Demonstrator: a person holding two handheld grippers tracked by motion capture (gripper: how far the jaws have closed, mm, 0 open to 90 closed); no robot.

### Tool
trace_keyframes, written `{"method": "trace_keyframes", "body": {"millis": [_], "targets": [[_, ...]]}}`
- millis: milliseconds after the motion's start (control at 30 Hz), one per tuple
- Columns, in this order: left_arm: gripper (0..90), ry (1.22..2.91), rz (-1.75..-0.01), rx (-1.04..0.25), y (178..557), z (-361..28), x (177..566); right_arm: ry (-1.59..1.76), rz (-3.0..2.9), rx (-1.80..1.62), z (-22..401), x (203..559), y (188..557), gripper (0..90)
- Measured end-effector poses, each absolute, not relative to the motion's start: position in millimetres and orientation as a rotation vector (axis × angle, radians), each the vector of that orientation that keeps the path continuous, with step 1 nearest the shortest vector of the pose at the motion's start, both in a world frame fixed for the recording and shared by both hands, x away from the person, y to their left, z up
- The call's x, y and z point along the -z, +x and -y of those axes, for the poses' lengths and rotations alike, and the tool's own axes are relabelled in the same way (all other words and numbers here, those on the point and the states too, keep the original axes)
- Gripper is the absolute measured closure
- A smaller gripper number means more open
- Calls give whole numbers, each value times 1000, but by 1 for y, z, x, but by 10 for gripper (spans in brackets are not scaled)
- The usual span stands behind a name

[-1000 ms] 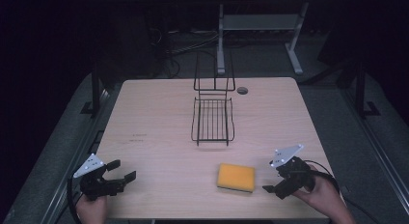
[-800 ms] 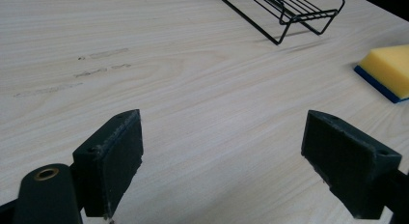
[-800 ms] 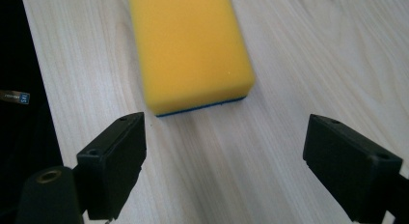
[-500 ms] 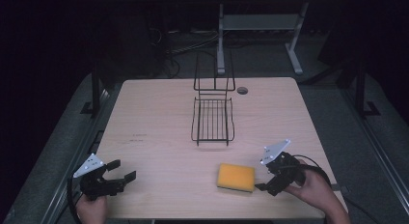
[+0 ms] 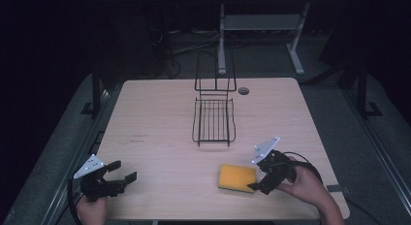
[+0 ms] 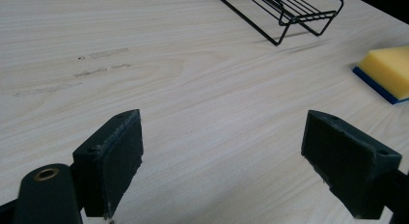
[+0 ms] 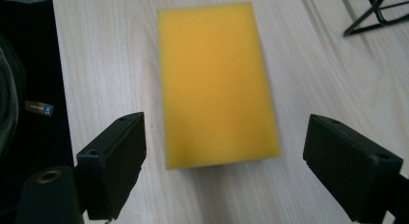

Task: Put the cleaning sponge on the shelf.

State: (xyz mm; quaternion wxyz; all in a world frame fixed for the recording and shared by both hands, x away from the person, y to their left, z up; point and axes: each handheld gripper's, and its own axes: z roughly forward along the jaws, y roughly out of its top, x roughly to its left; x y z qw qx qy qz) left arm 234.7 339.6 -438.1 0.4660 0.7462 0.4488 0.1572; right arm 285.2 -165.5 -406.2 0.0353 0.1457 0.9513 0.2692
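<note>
A yellow sponge [image 5: 236, 178] with a blue underside lies flat on the wooden table [image 5: 160, 123], near the front right. My right gripper [image 5: 255, 175] is open just to the right of it, jaws pointing at its short end. In the right gripper view the sponge [image 7: 217, 84] lies just ahead of the open gripper [image 7: 224, 171], its near end roughly level with the jaw tips and untouched. My left gripper [image 5: 123, 170] stands open at the front left, over bare wood. In the left gripper view the gripper [image 6: 231, 161] holds nothing and the sponge [image 6: 388, 69] lies far to the right.
A black wire rack [image 5: 213, 119] with an upright back stands at the table's middle rear; its front corner [image 7: 376, 11] is near the sponge. A round cable hole [image 5: 243, 90] sits behind it. The table's front edge [image 7: 55, 64] runs close beside the sponge.
My right gripper has moved left across the table and now sits at the sponge's right end, still open. The left gripper and the sponge have stayed put.
</note>
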Motion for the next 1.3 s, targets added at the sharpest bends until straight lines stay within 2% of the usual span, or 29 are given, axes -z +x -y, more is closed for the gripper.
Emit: {"method": "trace_keyframes", "body": {"millis": [500, 1300], "targets": [[141, 1830, -1101, -383, 234, -340, 438, 377, -2972, -812, 140, 414, 296, 148], [141, 1830, -1102, -375, 235, -340, 439, 370, -3014, -758, 125, 437, 301, 148]]}}
